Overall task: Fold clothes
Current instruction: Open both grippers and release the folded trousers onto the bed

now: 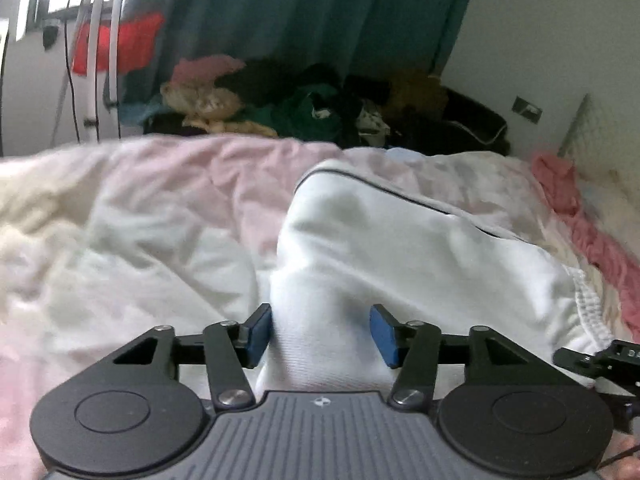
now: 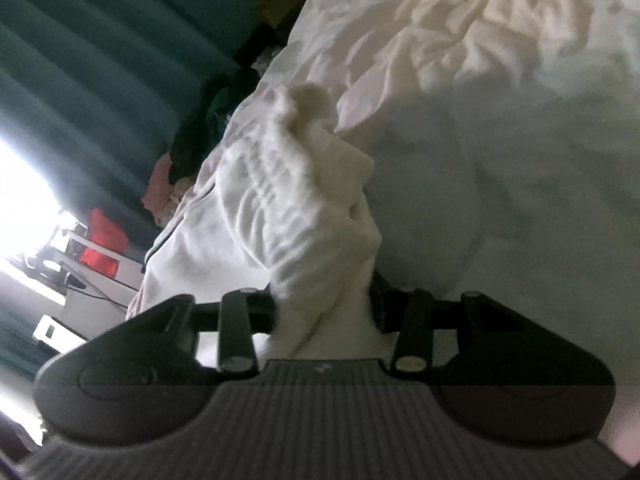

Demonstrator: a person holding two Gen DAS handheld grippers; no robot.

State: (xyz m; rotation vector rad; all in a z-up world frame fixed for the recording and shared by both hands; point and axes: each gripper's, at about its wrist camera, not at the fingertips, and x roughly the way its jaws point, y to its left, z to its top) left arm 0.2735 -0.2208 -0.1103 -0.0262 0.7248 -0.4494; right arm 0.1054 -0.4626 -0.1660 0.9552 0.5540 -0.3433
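On the bed (image 1: 140, 208) lay a rumpled quilt in pale pink and cream, and over it a white garment (image 1: 400, 248) with a thin dark piping line and a gathered, elastic-looking edge at the right. The left gripper (image 1: 320, 334) had the garment's fabric bunched between its blue pads (image 1: 256, 336); the jaws stood fairly wide around the cloth, and whether they pinched it could not be told. A bit of the other tool showed at the frame's right edge.

From the right wrist view, tilted sideways, the right gripper (image 2: 326, 314) had its jaws closed on a crumpled ridge of the same garment (image 2: 288, 208), which rose from between the fingers and draped back onto the quilt (image 2: 480, 40).

Beyond the bed's far edge a heap of clothes (image 1: 304, 108) in green, black, pink and tan sat against a teal curtain (image 1: 280, 12). A pink cloth (image 1: 576, 216) trailed along the bed's right side near a white wall with a socket (image 1: 527, 110). At the left, bright window light washed out a white rack (image 1: 96, 40) with something red (image 1: 136, 40) hanging behind it.
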